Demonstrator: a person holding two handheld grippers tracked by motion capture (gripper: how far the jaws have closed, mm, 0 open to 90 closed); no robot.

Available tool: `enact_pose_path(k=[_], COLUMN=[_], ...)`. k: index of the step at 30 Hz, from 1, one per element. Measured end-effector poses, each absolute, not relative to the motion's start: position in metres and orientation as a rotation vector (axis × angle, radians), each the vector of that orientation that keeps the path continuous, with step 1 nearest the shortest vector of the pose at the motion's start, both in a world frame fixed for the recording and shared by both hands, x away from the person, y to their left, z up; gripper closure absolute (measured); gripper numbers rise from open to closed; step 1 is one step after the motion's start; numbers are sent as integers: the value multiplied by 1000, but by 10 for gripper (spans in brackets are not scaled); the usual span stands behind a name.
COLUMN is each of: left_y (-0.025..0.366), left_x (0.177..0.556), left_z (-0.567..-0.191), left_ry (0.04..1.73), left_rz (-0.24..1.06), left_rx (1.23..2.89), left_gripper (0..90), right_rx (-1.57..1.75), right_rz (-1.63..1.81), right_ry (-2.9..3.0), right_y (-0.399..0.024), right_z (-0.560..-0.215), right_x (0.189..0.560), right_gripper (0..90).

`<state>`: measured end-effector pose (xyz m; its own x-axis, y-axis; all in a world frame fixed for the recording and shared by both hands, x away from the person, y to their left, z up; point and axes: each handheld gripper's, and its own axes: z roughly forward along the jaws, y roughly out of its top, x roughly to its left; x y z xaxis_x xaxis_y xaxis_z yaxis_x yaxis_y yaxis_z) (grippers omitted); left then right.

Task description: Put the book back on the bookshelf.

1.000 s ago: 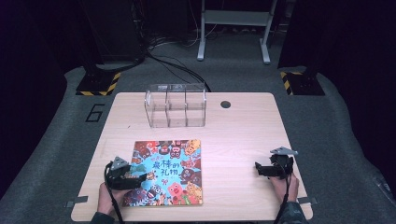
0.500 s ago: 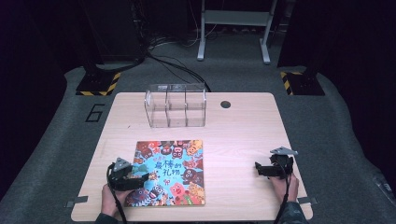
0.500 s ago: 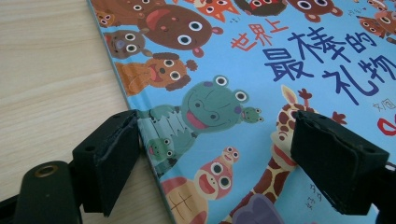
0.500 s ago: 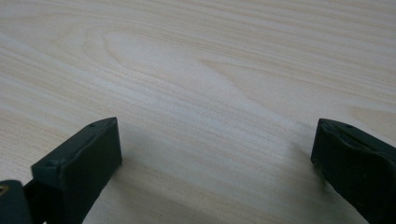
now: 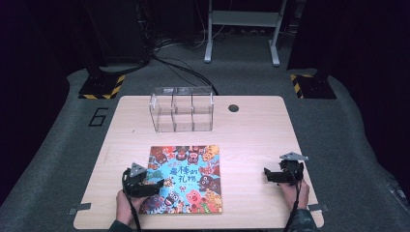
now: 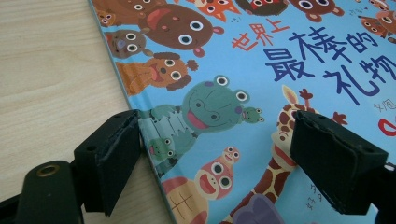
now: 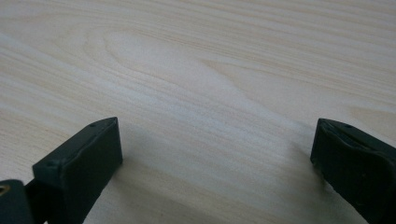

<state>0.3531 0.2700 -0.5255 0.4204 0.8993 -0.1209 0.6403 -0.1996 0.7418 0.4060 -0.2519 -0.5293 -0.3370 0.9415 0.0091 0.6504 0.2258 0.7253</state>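
A colourful picture book point(image 5: 191, 176) with cartoon animals and blue Chinese lettering lies flat, cover up, at the near middle of the wooden table point(image 5: 251, 135). My left gripper point(image 5: 155, 182) is low over the book's left edge. In the left gripper view this gripper point(image 6: 215, 158) is open. One jaw stands over the bare wood beside the book point(image 6: 280, 46) and the other over its cover, so they straddle the edge without pressing on it. My right gripper point(image 5: 269, 175) rests open near the table's right front, with only bare wood point(image 7: 187, 70) between its jaws point(image 7: 215, 154).
A clear acrylic box point(image 5: 181, 108) with several compartments stands at the back of the table, behind the book. A small dark round hole point(image 5: 233, 108) sits to its right. Beyond the table's edges are dark floor mats and stand bases.
My left gripper has slid a little to the right, further onto the book's left edge. The right gripper and the book have stayed where they were.
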Motion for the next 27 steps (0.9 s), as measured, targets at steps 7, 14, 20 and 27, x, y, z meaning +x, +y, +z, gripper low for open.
enact_pose_path(k=[7,14,20,27], left_y=[257,249,240,224], left_x=[353,354,355,356], left_z=[-526,-526,-526,-527], left_ry=[1322,1328,1329,1338], left_rz=[461,451,454,464], left_rx=[1911,1914,1915,1891], left_gripper=[167,168,169,170], right_rx=[1465,1482,1496,1398], right_rz=[895,886,894,986], right_ry=[2072,2068,2070,2157], right_y=[-252,-250,-246,-206], right_z=[-529,-528,-525,-503], right_x=[406,406,405,400], right_gripper=[19,19,38,46])
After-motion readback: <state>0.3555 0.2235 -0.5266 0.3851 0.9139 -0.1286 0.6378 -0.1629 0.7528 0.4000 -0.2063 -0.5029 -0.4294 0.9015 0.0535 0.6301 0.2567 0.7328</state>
